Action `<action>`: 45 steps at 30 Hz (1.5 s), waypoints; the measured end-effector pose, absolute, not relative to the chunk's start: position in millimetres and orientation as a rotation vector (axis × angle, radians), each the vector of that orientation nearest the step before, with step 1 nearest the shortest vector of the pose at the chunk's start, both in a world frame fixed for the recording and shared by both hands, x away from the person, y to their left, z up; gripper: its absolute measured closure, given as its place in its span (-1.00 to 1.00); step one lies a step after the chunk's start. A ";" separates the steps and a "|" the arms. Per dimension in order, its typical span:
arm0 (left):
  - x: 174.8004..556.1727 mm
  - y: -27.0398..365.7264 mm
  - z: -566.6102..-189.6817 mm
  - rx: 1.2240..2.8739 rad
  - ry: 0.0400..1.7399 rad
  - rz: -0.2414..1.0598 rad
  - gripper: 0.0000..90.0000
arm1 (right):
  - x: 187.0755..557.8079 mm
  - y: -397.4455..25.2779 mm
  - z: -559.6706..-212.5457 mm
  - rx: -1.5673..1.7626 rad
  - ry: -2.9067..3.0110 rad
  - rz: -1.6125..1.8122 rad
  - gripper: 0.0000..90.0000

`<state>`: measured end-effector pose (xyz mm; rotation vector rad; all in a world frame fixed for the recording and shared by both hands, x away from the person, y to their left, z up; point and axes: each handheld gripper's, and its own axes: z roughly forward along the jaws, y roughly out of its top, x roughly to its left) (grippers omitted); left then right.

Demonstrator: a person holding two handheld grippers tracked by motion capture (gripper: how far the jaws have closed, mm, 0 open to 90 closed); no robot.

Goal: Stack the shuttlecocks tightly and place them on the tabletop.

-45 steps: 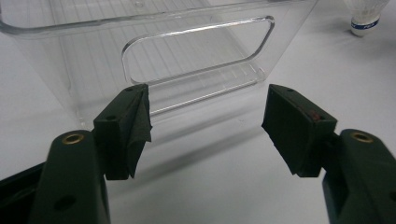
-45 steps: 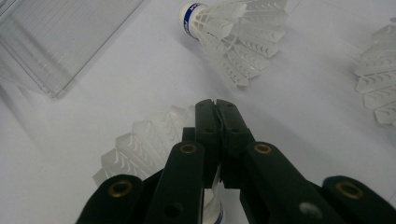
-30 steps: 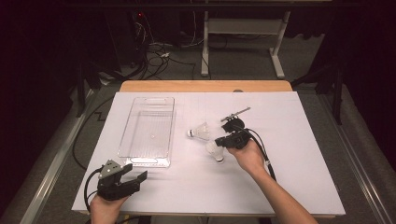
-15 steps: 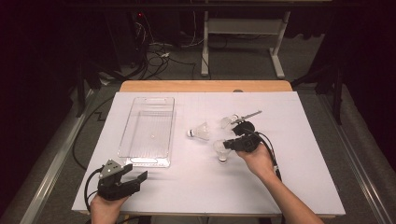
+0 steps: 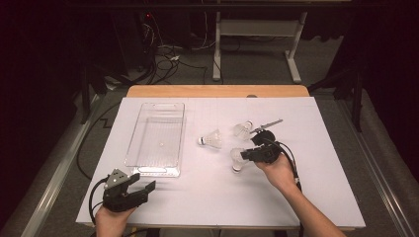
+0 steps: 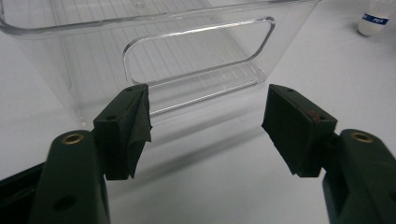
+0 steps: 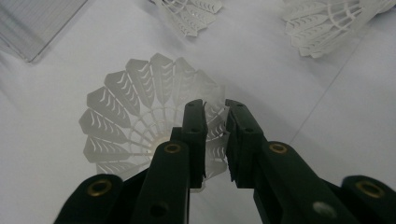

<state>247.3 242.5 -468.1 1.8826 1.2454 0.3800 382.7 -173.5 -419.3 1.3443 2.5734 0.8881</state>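
Judging by the bare clear bin [image 5: 157, 138], nothing has been packed yet: all three shuttlecocks lie out on the table [image 5: 316, 197]. The right tool [image 7: 215, 122] is clenched on the skirt rim of the nearest shuttlecock [image 7: 140, 126], its jaws pinching the white mesh edge; in the high view that shuttlecock [image 5: 237, 159] sits right at the tool's tip. Two more shuttlecocks [image 7: 189, 14] [image 7: 327, 23] lie just beyond it, ahead of the jaws. The held one is a white plastic skirt of feather-shaped vanes, seen from its open end, with the cork hidden. The left tool [image 6: 205, 112] rests released, jaws wide, facing the bin's near handle end.
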 end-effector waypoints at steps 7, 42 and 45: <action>247.4 242.4 -468.2 1.882 1.247 0.380 -0.27 | 379.6 -179.8 -420.4 1.340 2.566 0.874 0.69; 247.5 242.8 -468.3 1.879 1.251 0.380 -0.27 | 370.0 -205.8 -441.1 1.387 2.537 0.822 0.49; 247.5 242.9 -468.3 1.880 1.251 0.379 -0.27 | 370.1 -207.7 -443.6 1.389 2.538 0.825 0.47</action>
